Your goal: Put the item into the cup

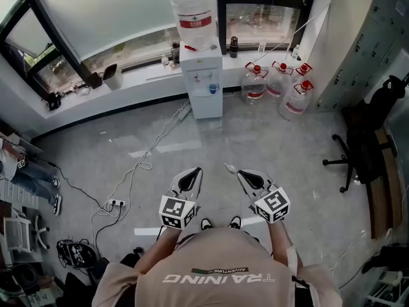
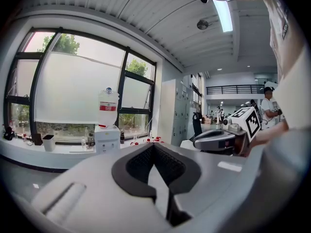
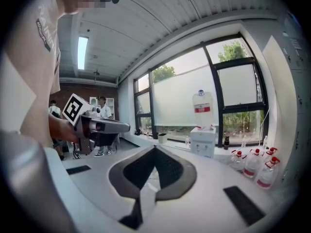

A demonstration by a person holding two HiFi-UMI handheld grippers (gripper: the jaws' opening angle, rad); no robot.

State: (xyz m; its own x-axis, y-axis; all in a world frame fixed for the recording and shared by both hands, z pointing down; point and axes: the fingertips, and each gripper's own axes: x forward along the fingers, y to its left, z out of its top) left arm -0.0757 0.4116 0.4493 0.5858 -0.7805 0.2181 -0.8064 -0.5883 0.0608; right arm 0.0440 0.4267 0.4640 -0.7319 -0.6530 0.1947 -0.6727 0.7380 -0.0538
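So, left gripper [image 1: 195, 171]: held out at waist height over the floor [image 1: 192, 139]; in its own view [image 2: 154, 146] the jaws are closed tip to tip, with only the hollow between the pads and nothing in it
Right gripper [image 1: 245, 174]: level with the left, just beside it but apart; own view [image 3: 155, 149] shows the jaws closed at the tips, with nothing gripped
Cross-check: each gripper shows in the other's view, left [image 3: 104, 127] and right [image 2: 218, 140]; marker cubes face up
Cup / item: cannot tell; neither one appears in any view
Person: standing; beige shirt [image 1: 217, 267]; shoes visible just below the grippers
Water dispenser [image 1: 206, 85]: ahead, against the window sill [image 1: 140, 75]; big bottle [image 1: 193, 15] upright on top
Water jugs [image 1: 281, 85]: four with red caps, on the floor just right of the dispenser
Office chair [image 1: 358, 152]: far right, well apart from the grippers
Power strip [image 1: 115, 203]: on the floor to the left; a white cable runs from it toward the dispenser
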